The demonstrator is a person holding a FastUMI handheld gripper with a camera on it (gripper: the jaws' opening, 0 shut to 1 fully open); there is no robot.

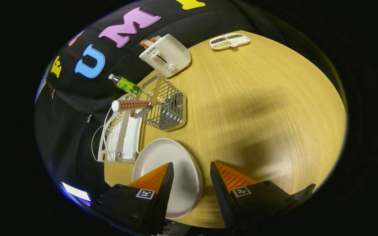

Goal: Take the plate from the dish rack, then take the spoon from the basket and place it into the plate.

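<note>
A white plate lies flat on the wooden table, beside the white wire dish rack. My gripper hovers over the plate's near side and is open, with nothing between its fingers. One finger sits above the plate and the other over bare table. Beyond the plate stands a wire basket with a wrapped handle. A shiny metal piece inside it looks like the spoon, though the wires blur its shape.
A white toaster holding bread stands behind the basket. A green bottle lies at the table's edge near the rack. A divided snack tray sits at the far side. Broad bare tabletop stretches beyond the other finger.
</note>
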